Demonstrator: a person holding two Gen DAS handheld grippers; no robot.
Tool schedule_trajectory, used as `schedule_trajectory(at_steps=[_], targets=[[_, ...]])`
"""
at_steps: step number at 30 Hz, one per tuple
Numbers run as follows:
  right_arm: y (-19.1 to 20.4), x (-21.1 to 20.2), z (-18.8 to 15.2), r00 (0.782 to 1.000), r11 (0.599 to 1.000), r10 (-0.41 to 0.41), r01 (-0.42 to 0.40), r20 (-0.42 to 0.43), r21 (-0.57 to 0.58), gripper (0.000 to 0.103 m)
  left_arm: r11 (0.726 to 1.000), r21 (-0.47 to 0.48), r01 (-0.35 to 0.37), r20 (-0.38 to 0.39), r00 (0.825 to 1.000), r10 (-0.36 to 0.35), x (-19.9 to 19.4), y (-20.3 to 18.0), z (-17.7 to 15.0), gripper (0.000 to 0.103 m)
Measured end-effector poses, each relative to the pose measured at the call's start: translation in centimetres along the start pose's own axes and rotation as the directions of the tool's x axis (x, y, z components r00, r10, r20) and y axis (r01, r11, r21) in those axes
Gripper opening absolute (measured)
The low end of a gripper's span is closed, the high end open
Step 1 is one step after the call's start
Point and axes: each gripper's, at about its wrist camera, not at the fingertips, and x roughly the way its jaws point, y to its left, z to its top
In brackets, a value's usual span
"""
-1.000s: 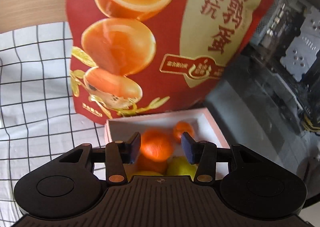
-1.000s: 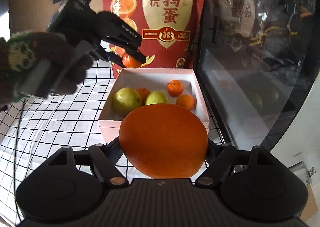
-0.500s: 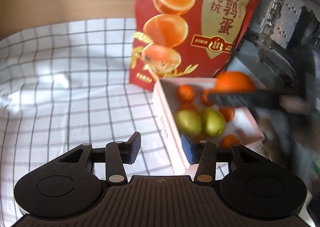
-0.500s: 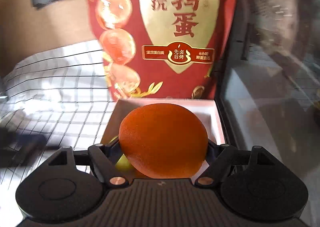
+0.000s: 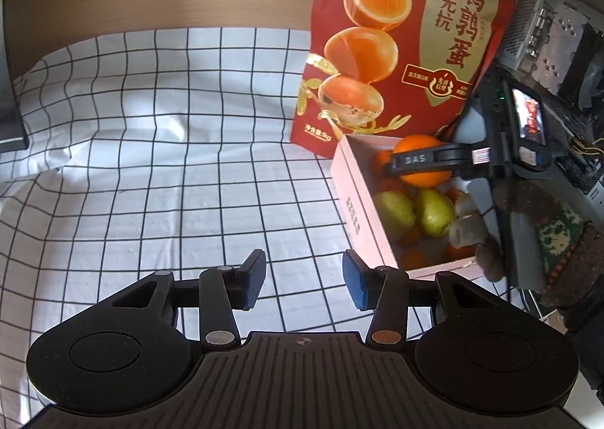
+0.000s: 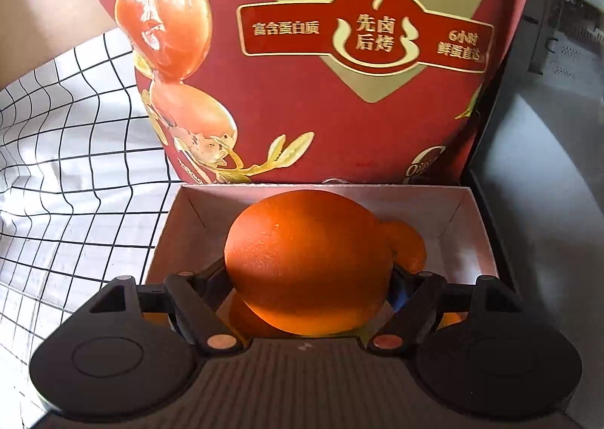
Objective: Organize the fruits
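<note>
Orange (image 6: 309, 263) clamped in right tool (image 6: 313, 278) sits directly above pink box (image 6: 477, 225); left tool (image 5: 302, 283) open, empty, off to box's left.

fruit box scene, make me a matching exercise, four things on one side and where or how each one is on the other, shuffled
Things:
1. big orange
2. left gripper
3. red snack bag
4. green fruits

States:
A. open, holding nothing, over the checked cloth
B. standing upright behind the pink box
C. lying side by side inside the box
D. clamped in the right gripper above the box

Pairs: 1-D, 2-A, 3-B, 4-C
</note>
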Motion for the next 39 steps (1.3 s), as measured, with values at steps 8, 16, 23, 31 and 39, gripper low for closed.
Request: schedule_trajectory(at_steps=[8,16,23,31,39], targets=[[-1.8,-2.1,-0.5,1.000,0.999,-0.010,0.010,0.011,0.036,0.080,1.000,0.007,0.024,-0.017,1.000,-0.024,0.9,-0.2,-0.2,0.050],[-1.2,-2.0,0.1,0.995,1.000,0.013,-0.013,-0.100,0.003,0.081,0.999,0.006,0.046,-0.047,0.998,-0.045,2.2,-0.8,-0.9,0.050],[-2.3,-6.2,0.1,0.995,0.995,0.075,-0.079,0.073,0.058,0.081,0.998,0.024,0.052,-0.045,0.998,-0.051,2.0,-0.5,-1.7,0.050],[-0.6,-11.8,-5.4,0.974,0.995,0.104,-0.103,0.203,-0.014,0.081,0.999,0.051,-0.003,-0.032,0.999,0.004,3.2,0.3,-6.4,0.050],[3.2,-14.4,-15.3,0.976,0.988,0.044,-0.010,0.214,-0.155,0.083,0.996,0.072,-0.051,0.004,0.999,0.050,4.8,-0.4,-10.5,0.052]])
